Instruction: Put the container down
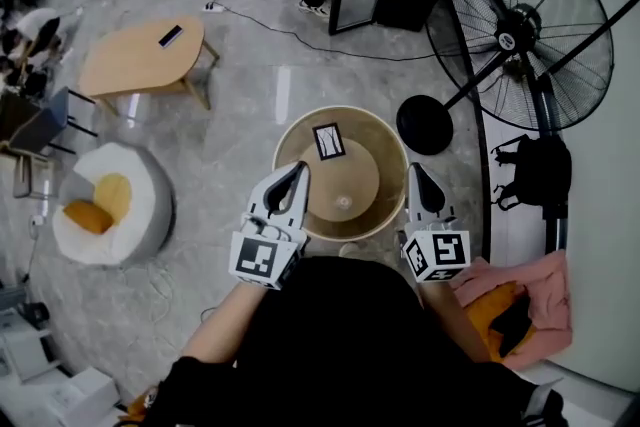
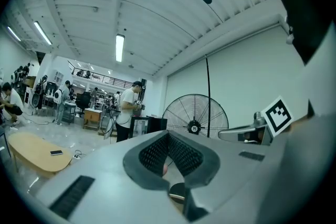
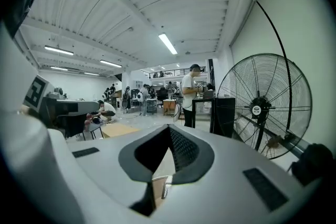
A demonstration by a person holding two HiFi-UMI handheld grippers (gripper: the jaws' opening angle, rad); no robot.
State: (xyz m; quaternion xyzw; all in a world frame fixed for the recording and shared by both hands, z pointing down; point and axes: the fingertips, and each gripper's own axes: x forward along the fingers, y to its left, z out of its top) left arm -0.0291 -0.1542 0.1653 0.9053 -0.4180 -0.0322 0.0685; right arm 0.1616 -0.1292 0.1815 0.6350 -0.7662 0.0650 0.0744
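The container (image 1: 388, 150) is a round, open-topped tub, tan on its inner wall with a paler rim, and I am looking almost straight down into it. Its bottom is a lighter disc with a small round mark at the middle, and a white card in a black frame (image 1: 329, 141) leans against the far inner wall. It sits low in front of me over the grey stone floor (image 1: 250, 95), just beside the black round base (image 1: 425, 125) of a standing fan; I cannot tell whether it rests on the floor. The left gripper (image 1: 297, 170) is at the tub's left side with its tip over the rim, and the right gripper (image 1: 414, 170) is at the right side with its tip just outside the rim. Both point away from my body, with their marker cubes nearest me. In each gripper's own view the jaw tips meet, so both tongs are fully closed, with tan wall showing through the gap below the tips. I cannot tell whether either pinches the rim.
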